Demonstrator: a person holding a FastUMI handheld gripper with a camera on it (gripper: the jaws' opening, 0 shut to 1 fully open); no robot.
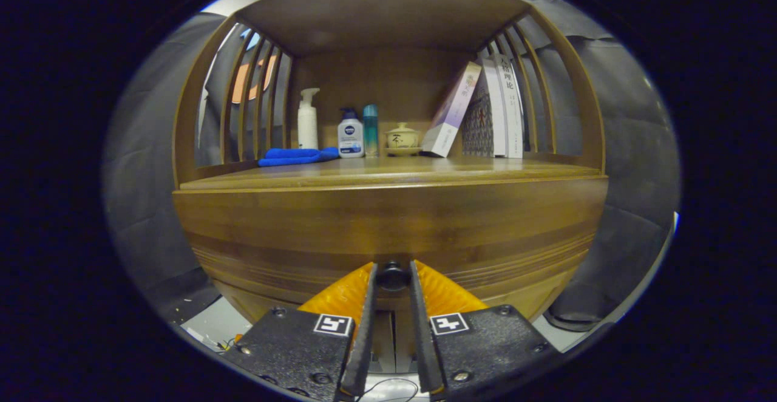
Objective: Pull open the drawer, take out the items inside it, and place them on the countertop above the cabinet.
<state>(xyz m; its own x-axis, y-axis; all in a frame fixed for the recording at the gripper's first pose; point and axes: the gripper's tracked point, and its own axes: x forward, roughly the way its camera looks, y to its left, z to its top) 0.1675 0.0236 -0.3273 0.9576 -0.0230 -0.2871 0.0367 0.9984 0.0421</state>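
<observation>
Right now the gripper (393,277) has both fingers (368,305) clamped on the dark round knob (393,276) of the drawer (388,232), whose wooden front looks flush with the cabinet. Above it, on the table (388,174), stand a blue cloth (295,156), three bottles (350,138), a lidded cup (402,138) and leaning books (485,110).

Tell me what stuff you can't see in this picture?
Gripper view:
- What is inside the drawer: its closed front hides it.
- The back of the dark knob: the fingers close on both its sides.
- The lower cabinet: cut off behind the fingers.
- Part of the upright books: the leaning book covers them.
</observation>
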